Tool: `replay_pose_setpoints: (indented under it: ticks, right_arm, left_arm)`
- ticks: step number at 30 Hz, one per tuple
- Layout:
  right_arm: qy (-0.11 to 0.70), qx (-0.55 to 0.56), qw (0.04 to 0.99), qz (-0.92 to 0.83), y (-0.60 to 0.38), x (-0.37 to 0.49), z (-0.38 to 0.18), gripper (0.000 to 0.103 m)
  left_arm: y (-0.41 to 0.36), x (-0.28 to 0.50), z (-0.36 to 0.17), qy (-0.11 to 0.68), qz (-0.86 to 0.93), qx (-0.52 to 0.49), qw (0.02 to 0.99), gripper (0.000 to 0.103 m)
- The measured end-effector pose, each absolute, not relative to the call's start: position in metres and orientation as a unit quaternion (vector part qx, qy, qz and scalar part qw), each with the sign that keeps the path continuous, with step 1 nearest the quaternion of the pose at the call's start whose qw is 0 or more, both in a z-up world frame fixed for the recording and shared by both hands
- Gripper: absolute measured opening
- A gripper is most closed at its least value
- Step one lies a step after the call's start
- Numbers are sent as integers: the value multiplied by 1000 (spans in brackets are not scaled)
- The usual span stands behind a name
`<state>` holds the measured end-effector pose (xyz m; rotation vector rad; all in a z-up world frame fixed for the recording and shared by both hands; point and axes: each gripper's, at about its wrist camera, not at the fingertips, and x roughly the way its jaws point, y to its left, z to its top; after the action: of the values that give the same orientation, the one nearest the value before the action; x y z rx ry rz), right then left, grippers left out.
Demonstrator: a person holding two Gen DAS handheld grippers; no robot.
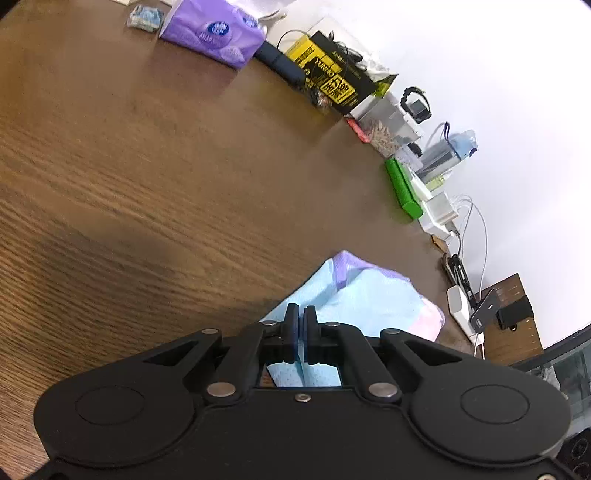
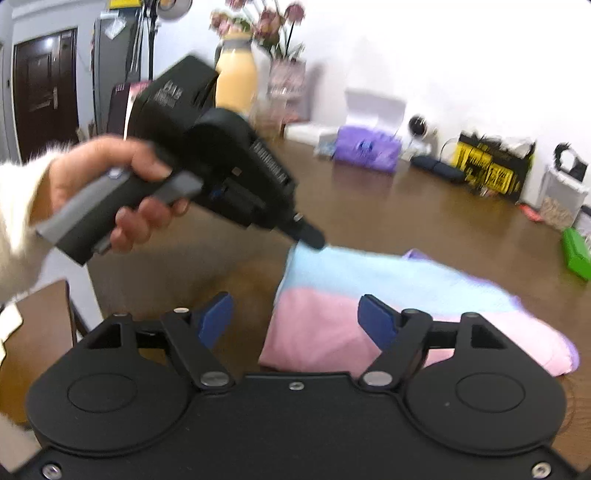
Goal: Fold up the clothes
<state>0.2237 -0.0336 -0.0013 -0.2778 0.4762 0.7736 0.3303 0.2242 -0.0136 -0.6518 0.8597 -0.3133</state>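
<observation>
A pastel garment (image 2: 369, 295) in light blue, pink and purple lies folded on the brown wooden table (image 2: 406, 214). It also shows in the left wrist view (image 1: 369, 295). My left gripper (image 1: 301, 314) is shut on the garment's light blue edge, which runs between its jaws. In the right wrist view the left gripper (image 2: 312, 238) touches the garment's far left corner, held by a hand. My right gripper (image 2: 295, 314) is open and empty, just in front of the pink part, its blue fingertips (image 2: 376, 317) spread wide.
Along the table's far edge by the white wall stand a purple tissue pack (image 1: 214, 33), a yellow-black bag (image 1: 332, 77), a clear box (image 1: 384, 129), a green box (image 1: 402, 188) and chargers with cables (image 1: 458, 295). A yellow vase of flowers (image 2: 236, 81) stands at the back.
</observation>
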Motion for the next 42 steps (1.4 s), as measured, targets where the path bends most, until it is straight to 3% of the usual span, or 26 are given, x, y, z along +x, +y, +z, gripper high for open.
replay_pose_setpoints:
  ticks: [8, 13, 23, 25, 28, 30, 32, 34, 37, 40, 42]
  right_arm:
    - [191, -274, 874, 353, -10, 193, -15, 79]
    - [178, -348, 864, 317, 14, 189, -34, 67]
    - [207, -355, 862, 295, 31, 198, -40, 54]
    - [218, -347, 863, 296, 28, 201, -40, 44]
    - [223, -337, 865, 298, 24, 203, -40, 43]
    - [223, -328, 866, 305, 22, 205, -39, 43]
    - [220, -300, 873, 316, 14, 203, -35, 47]
    - [218, -236, 893, 316, -6, 205, -24, 67]
    - [241, -148, 914, 292, -43, 221, -9, 69]
    - [281, -41, 925, 252, -80, 240, -5, 78]
    - [319, 60, 921, 216, -109, 258, -7, 78]
  left_arm:
    - [233, 323, -10, 418, -143, -305, 844, 4]
    - [235, 318, -7, 415, -145, -300, 847, 4]
    - [237, 312, -7, 415, -150, -293, 848, 7]
    - [238, 311, -7, 415, -150, -292, 849, 19]
    - [238, 309, -4, 406, -154, -285, 854, 42]
    - [237, 308, 1, 397, -162, -275, 861, 44]
    - [233, 308, 11, 386, -173, -253, 870, 45]
    - [225, 311, 24, 378, -181, -214, 882, 51]
    - [209, 316, 38, 367, -196, -155, 896, 64]
    - [173, 326, 52, 340, -245, -33, 907, 75]
    - [139, 336, 55, 334, -292, 82, 892, 80]
